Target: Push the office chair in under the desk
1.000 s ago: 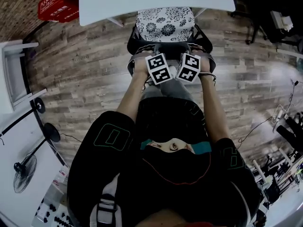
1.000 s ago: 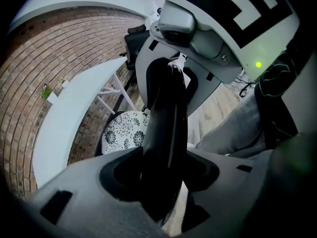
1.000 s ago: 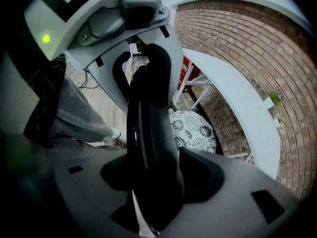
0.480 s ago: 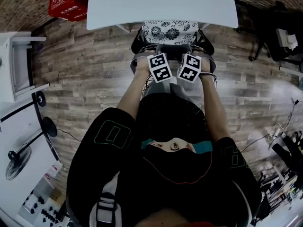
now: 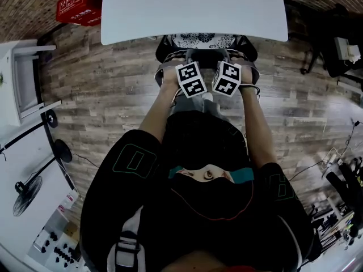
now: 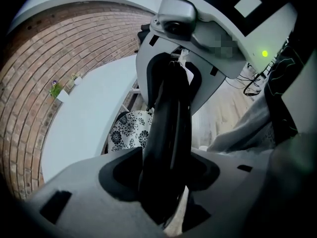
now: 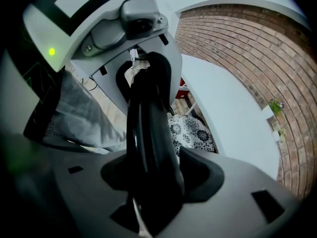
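Observation:
The office chair stands ahead of me with its flowered seat cushion mostly under the white desk. Only a strip of cushion shows at the desk's near edge. My left gripper is shut on the black top rim of the chair's backrest, which runs up between its jaws. My right gripper is shut on the same black backrest rim, to the right of the left one. In the head view the two marker cubes sit side by side over the backrest.
A red box lies on the wooden floor at the far left by the brick wall. A white cabinet and a floor fan stand at the left. Dark equipment and cables are at the right.
The chair has rolled forward under the desk. Much less of the flowered cushion shows than a second ago. Both grippers have moved forward with the backrest.

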`<state>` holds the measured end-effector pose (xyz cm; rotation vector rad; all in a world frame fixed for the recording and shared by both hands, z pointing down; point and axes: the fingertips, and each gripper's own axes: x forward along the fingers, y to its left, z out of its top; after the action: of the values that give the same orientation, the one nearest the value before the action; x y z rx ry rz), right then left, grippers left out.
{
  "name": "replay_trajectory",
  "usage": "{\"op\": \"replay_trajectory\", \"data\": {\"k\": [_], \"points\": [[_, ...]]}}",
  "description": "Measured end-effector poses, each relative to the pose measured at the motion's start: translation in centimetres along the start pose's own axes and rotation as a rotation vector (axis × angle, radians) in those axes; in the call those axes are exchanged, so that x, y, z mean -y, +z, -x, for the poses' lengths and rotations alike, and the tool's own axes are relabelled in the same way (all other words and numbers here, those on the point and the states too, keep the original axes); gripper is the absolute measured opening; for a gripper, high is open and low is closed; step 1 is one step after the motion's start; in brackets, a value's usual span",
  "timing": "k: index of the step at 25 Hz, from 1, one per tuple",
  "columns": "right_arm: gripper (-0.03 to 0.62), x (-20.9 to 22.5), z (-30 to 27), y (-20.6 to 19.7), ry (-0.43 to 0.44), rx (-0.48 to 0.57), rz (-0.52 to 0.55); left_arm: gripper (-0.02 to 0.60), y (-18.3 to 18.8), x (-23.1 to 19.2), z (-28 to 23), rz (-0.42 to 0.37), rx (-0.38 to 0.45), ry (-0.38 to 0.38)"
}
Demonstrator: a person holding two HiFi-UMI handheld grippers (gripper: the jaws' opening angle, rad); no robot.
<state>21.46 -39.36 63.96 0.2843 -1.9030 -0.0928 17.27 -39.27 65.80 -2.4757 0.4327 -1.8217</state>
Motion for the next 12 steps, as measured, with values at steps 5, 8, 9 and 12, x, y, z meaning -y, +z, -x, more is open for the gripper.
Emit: {"op": "replay_trajectory", "data": {"k": [5, 8, 9, 12], "points": [[0.235, 2.8, -0.3, -0.1, -0.003, 0.004, 0.003, 0.221, 0.7, -2.4, -0.6, 0.004, -0.008, 0.003], [0.239, 3.8, -0.7, 0.2, -0.003, 0.008, -0.001, 0.219, 0.6, -3.5, -0.9, 0.003, -0.010, 0.005], [0.239, 4.2, -0.8, 0.4, -0.008, 0.010, -0.002, 0.219, 0.5, -3.9, -0.9, 0.002, -0.011, 0.007], [0.242, 5.0, -1.2, 1.3, -0.012, 0.022, -0.005, 0.219, -0.2, -4.9, -0.9, -0.002, -0.021, 0.001]]}}
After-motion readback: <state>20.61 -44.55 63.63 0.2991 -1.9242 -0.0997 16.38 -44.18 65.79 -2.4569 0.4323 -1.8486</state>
